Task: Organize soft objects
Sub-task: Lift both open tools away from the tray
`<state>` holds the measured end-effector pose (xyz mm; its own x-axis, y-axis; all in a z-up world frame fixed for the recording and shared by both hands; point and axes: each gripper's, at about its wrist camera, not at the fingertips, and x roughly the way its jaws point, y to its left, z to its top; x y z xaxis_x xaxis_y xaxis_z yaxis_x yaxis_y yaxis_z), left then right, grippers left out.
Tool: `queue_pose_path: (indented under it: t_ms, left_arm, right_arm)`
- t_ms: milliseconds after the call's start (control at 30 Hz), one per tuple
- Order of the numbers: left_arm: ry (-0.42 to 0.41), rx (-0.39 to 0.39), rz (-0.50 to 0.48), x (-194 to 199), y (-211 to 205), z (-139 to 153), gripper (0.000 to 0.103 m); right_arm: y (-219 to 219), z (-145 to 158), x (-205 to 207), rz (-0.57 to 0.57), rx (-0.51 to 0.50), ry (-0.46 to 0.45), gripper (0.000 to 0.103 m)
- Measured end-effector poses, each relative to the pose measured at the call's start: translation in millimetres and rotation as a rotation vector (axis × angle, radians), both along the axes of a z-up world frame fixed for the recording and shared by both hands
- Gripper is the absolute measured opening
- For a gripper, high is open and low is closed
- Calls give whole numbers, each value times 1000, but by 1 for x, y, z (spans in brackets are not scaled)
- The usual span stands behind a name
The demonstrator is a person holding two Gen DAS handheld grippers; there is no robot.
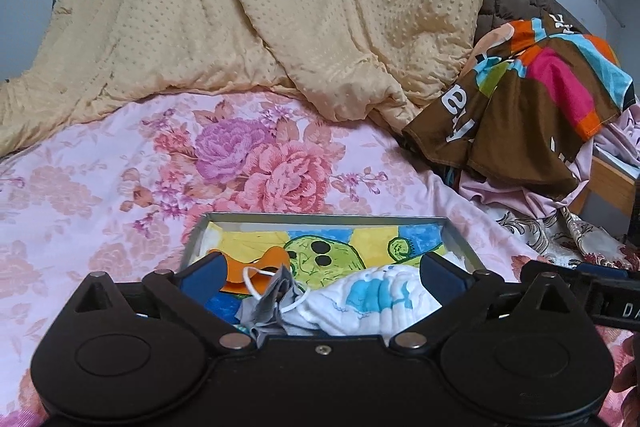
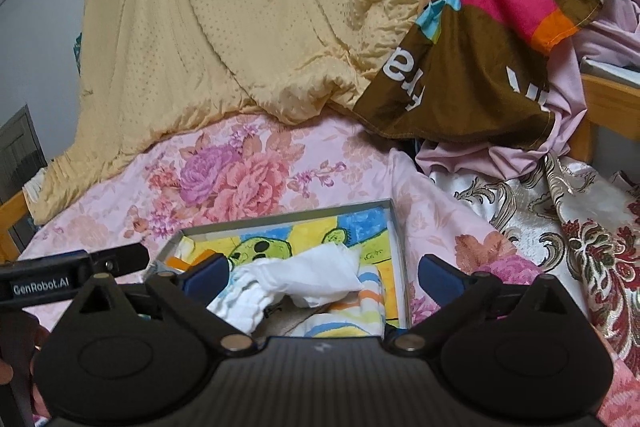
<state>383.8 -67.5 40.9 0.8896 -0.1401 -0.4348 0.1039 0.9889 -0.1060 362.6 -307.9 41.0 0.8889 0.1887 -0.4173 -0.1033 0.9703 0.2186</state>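
A shallow metal-rimmed tray [image 1: 320, 217] with a bright cartoon picture on its floor lies on the floral bedsheet [image 1: 120, 187]. In it lie a white cloth with blue print [image 1: 372, 297], a crumpled grey mask with white loops [image 1: 272, 297] and an orange piece [image 1: 256, 267]. My left gripper [image 1: 322, 267] hovers over the tray's near end, open, its blue pads clear of the cloths. In the right wrist view the same tray [image 2: 280, 217] holds a crumpled white cloth [image 2: 308, 275] on a striped cloth [image 2: 360, 307]. My right gripper [image 2: 324, 267] is open above them and holds nothing.
A yellow dotted quilt [image 1: 280, 7] is heaped at the back. A brown multicoloured cloth [image 1: 520, 107] and pink fabric [image 2: 560, 131] pile up at the right, beside a brocade fabric [image 2: 580, 227] and a wooden bed frame [image 2: 608, 95].
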Motion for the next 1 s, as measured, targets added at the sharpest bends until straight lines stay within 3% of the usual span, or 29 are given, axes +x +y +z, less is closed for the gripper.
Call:
queue_pose_path:
  t_ms: [267,733,1000]
  left_arm:
    - [-8,-37,33,-35,16,2,102]
    - [-49,3,47,-102,33,-1,102]
    - [-69,-21,62,-141,41,-1,102]
  right_arm:
    - [7,6,-33,2,-18,-24,103]
    - [35,17,-101,42,-61,-69,103]
    - [40,19,-134,53,-39,-67,103]
